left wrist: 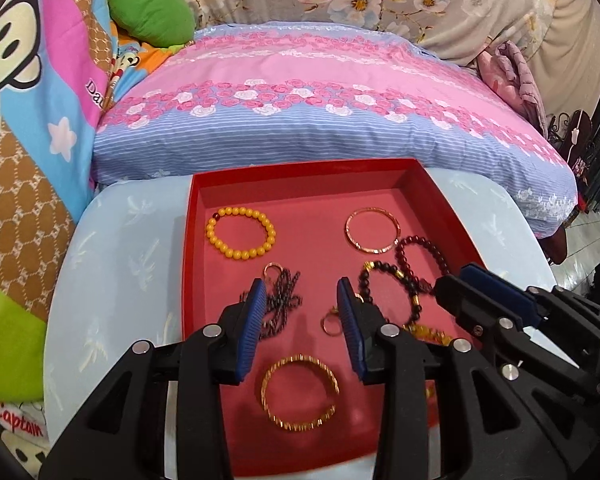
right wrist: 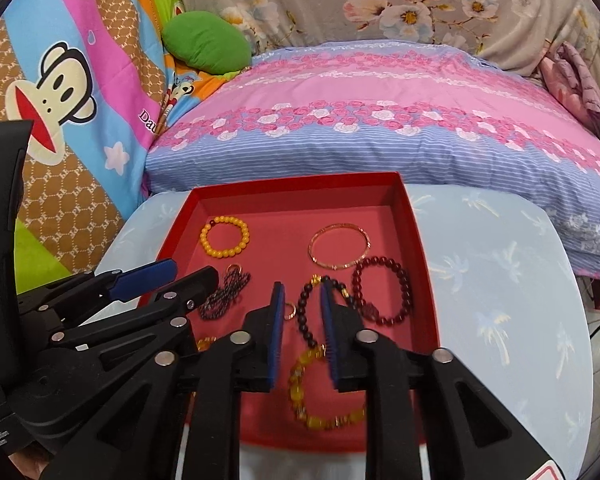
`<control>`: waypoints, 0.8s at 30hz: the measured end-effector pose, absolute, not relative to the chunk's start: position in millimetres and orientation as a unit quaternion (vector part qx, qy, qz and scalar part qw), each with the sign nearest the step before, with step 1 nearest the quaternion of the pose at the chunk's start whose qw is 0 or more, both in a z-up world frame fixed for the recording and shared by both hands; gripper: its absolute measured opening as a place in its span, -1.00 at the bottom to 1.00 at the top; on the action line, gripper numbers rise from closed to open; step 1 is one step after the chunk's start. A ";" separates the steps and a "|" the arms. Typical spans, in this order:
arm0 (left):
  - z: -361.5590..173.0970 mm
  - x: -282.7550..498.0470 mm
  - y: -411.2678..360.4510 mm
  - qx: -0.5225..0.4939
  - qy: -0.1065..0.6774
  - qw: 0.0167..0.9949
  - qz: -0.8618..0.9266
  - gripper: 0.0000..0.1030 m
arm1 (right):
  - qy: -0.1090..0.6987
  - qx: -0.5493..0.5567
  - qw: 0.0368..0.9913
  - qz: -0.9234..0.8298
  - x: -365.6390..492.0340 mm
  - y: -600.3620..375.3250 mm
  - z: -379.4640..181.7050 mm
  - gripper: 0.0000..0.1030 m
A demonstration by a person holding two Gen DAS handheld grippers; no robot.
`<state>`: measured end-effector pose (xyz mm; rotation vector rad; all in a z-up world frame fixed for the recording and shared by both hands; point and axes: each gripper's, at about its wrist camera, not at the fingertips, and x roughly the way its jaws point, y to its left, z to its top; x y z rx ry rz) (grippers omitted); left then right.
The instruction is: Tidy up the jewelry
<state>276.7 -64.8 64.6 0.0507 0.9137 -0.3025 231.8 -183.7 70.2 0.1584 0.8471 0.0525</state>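
Observation:
A red tray [left wrist: 300, 168] [right wrist: 300, 184] holds several pieces of jewelry. Among them are a yellow bead bracelet [left wrist: 212, 236], a rose-gold bangle [left wrist: 372, 210], a dark red bead bracelet [right wrist: 380, 259] and a dark chain [left wrist: 284, 292]. My left gripper [left wrist: 302, 292] hovers open above the tray's near half; a twisted gold bangle [left wrist: 300, 357] lies flat under it, untouched. My right gripper [right wrist: 301, 286] stands open with a narrow gap. Below it lie a black bead bracelet [right wrist: 302, 312] and an amber bracelet [right wrist: 296, 392], neither of them gripped.
The tray sits on a light blue table [left wrist: 116, 280] with rounded corners. A pink and blue pillow [left wrist: 320, 92] presses against the table's far edge. Patterned bedding [right wrist: 80, 100] rises at the left. The two grippers hang side by side, close together.

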 end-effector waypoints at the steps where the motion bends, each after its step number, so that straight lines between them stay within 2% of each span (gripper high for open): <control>1: 66.4 270.6 -64.7 0.025 0.439 0.887 -0.144 -0.26 | 0.409 0.079 0.909 0.025 225.5 -184.4 71.6 -0.54; 3: 68.7 257.1 -63.2 0.026 0.437 0.888 -0.139 -0.12 | 0.408 0.084 0.909 0.024 211.1 -185.6 74.1 -0.52; 10: 74.1 217.8 -59.6 0.031 0.430 0.893 -0.127 0.00 | 0.409 0.083 0.909 0.019 169.0 -181.4 78.1 -0.47; 17: 73.7 193.2 -51.1 0.022 0.433 0.894 -0.113 0.23 | 0.409 0.084 0.908 0.007 143.5 -182.4 78.0 -0.29; 24: 72.2 176.9 -48.4 0.034 0.427 0.898 -0.097 0.37 | 0.409 0.067 0.910 -0.003 129.4 -178.0 75.9 -0.26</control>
